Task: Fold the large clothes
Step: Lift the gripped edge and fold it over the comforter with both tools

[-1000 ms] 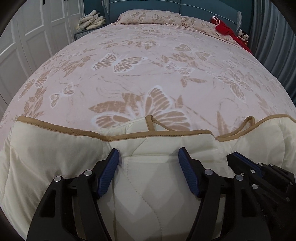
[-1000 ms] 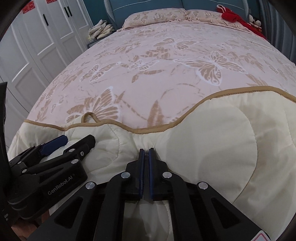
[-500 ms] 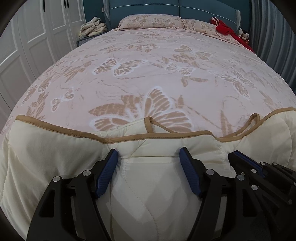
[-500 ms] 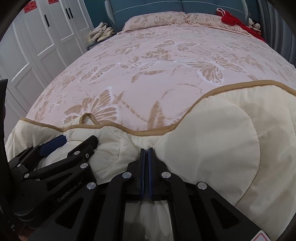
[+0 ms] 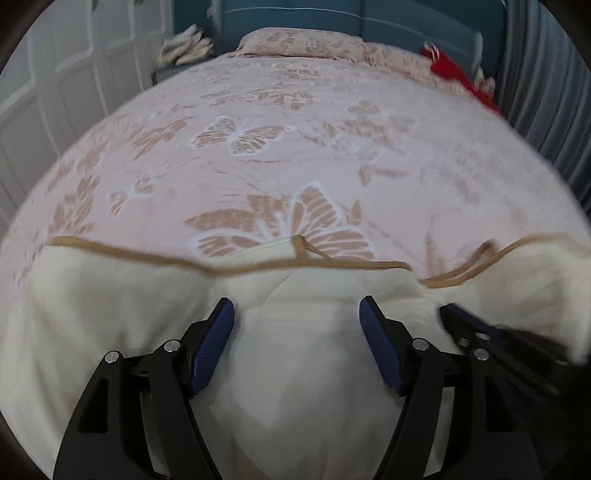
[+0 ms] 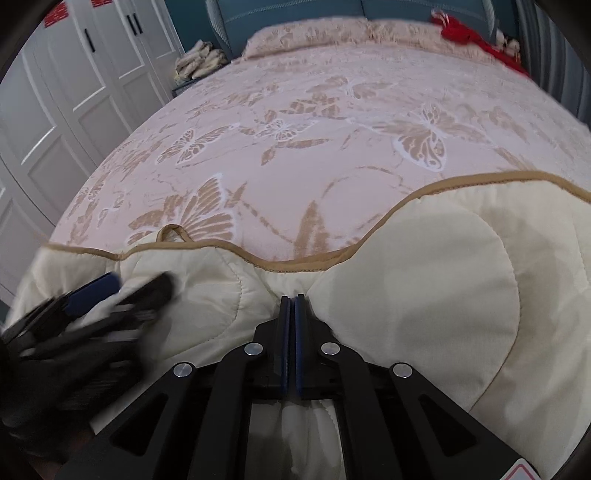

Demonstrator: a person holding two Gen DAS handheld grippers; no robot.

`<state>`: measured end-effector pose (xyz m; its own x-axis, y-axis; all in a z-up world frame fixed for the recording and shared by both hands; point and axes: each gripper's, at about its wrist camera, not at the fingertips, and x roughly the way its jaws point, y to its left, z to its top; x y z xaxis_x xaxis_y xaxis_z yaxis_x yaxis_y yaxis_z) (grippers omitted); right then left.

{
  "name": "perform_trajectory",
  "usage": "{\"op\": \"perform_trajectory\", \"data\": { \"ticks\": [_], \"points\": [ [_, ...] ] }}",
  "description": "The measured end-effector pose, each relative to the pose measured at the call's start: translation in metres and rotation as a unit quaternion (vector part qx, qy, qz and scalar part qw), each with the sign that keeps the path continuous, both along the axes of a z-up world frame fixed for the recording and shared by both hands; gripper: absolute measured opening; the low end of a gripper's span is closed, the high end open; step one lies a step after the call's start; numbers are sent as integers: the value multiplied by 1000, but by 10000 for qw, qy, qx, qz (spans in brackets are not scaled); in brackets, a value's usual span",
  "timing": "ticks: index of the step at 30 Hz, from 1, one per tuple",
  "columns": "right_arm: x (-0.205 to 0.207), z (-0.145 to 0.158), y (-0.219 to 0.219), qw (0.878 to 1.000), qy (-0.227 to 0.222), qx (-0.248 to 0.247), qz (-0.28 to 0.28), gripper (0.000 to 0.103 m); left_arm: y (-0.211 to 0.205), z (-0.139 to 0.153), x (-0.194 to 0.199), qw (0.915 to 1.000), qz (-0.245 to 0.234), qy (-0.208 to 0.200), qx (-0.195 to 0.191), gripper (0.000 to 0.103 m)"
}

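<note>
At the foot of the bed (image 6: 332, 122), a cream quilted garment (image 6: 424, 295) lies with its tan-bound edge away from the cameras. Right tongs (image 6: 291, 306) remain clamped on a pinch of it; left tongs (image 5: 297, 314) remain spread above the cloth, now motion-blurred, suggesting a second grasp is imminent before folding.

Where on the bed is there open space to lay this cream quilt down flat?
Free: the wide middle of the butterfly bedspread, from the quilt's tan edge up to the pillows. Crowded: the near edge, where the quilt is bunched around the left gripper, jaws open, and the right gripper, shut on it. A red cloth takes the far right corner.
</note>
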<state>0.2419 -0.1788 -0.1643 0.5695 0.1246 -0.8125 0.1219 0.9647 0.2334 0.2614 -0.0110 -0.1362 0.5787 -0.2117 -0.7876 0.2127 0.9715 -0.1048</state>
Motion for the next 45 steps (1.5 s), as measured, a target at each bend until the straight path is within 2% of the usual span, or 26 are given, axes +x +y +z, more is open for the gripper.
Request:
{"op": "perform_trajectory", "data": {
  "ticks": [2,3,5,7,9,12,14,19,24,28,32,38,40,42,45],
  "points": [
    [-7,17,-4,9999,29,76,-144,5,29,24,-20,9992,134,-13,-369,79],
    [-19,33,-4,9995,-126,235,-158,14,45,34,-31,9986,189,-82,-485,84],
    [-36,46,3,9992,-187,338,-47,13,83,52,-54,9969,381,-195,-655,89],
    [-54,56,16,9992,-227,318,65,13,133,58,-76,9931,758,-108,-885,90],
    [-66,57,29,9992,-173,313,190,13,173,52,-89,9855,1173,89,-1225,90],
    [-69,46,39,9994,-15,309,143,13,220,29,-103,9663,1808,477,-1768,90],
    [-69,37,42,9996,52,276,65,13,229,16,-108,9591,1881,681,-2005,90],
    [-69,20,45,9999,12,120,-4,9,221,-11,-116,9507,1674,966,-2423,90],
    [-66,13,51,10000,-25,-43,32,4,208,-13,-118,9556,1520,850,-2379,93],
    [-66,10,56,9996,-102,-244,45,3,194,-12,-118,9632,1427,832,-2118,93],
    [-67,10,61,9990,-161,-421,54,3,187,-13,-119,9634,1364,900,-2127,91],
    [-68,8,62,9989,-189,-435,50,3,175,-5,-119,9660,1224,946,-2073,73],
    [-68,8,63,9988,-203,-445,49,3,171,-1,-119,9667,1174,937,-2071,64],
    [-68,7,62,9988,-212,-449,52,3,169,5,-120,9678,1103,899,-2078,50],
    [-68,7,62,9987,-214,-450,51,3,165,15,-122,9694,1036,802,-2077,40]
  ]
}}
